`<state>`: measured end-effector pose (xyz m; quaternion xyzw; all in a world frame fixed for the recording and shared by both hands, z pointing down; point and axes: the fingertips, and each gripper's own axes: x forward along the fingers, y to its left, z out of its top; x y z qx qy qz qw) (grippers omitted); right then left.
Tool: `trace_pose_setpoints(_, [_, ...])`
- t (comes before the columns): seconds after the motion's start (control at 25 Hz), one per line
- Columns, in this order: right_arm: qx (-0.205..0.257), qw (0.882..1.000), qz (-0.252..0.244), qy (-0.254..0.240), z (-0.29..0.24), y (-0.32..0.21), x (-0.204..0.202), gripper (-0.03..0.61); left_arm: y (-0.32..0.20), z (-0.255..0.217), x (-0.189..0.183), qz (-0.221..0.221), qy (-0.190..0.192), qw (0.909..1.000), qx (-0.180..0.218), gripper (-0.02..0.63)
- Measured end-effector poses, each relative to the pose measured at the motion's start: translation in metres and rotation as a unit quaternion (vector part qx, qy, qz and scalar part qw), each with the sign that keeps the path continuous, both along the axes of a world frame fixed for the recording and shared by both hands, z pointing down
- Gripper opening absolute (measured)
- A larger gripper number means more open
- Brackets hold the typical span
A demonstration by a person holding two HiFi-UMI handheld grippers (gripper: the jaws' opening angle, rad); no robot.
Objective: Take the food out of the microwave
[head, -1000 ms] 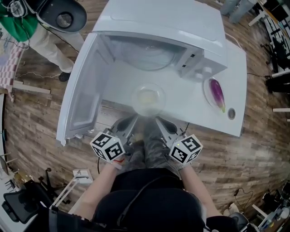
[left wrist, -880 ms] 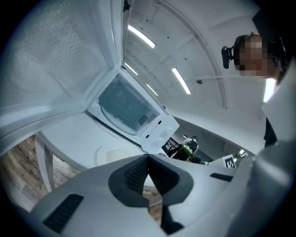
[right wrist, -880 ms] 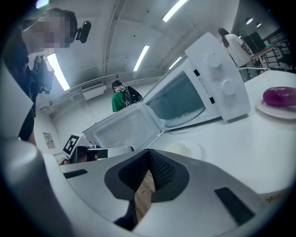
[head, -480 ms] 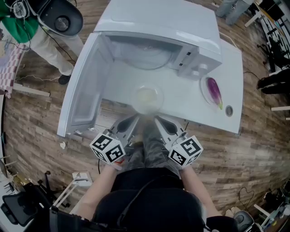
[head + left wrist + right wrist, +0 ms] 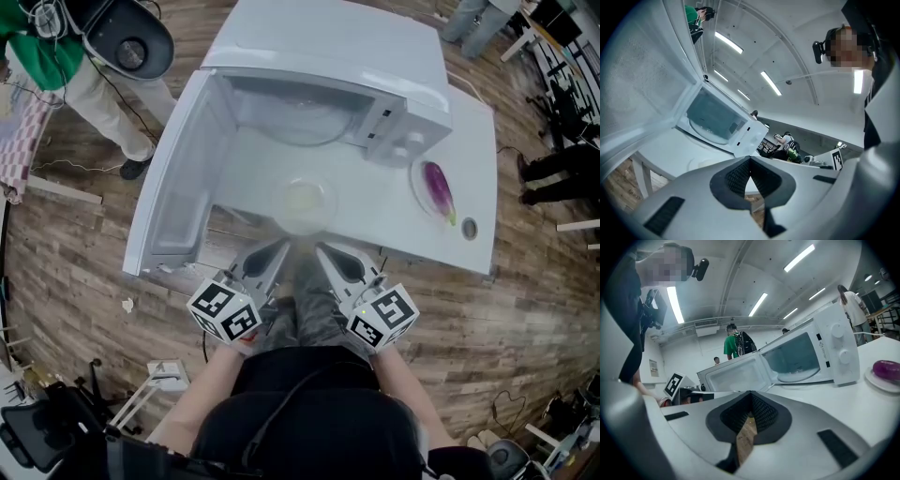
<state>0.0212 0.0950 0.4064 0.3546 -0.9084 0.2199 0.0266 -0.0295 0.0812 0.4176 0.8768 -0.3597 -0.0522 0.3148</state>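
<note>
Sitting on the white counter before the open microwave, the bowl of pale food lies just beyond the tips of the left tongs and right tongs, both closed tight and holding nothing.

Head view: glass bowl on the bench is a washed-out smear with unreadable contents, and I can't tell whether the tips of left claw or right claw touch its rim. Microwave cavity is mostly hidden under its own top, and the person in green is cut off at the top-left corner. Right gripper view: purple food and its plate run off the right edge.
</note>
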Motion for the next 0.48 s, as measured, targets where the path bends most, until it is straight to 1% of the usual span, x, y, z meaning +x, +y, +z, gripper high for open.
trace_pose_setpoints(0.48, [0.034, 0.999, -0.015, -0.007, -0.034, 0.006, -0.010, 0.018, 0.004, -0.034, 0.004, 0.017, 0.022, 0.9992, 0.027, 0.009])
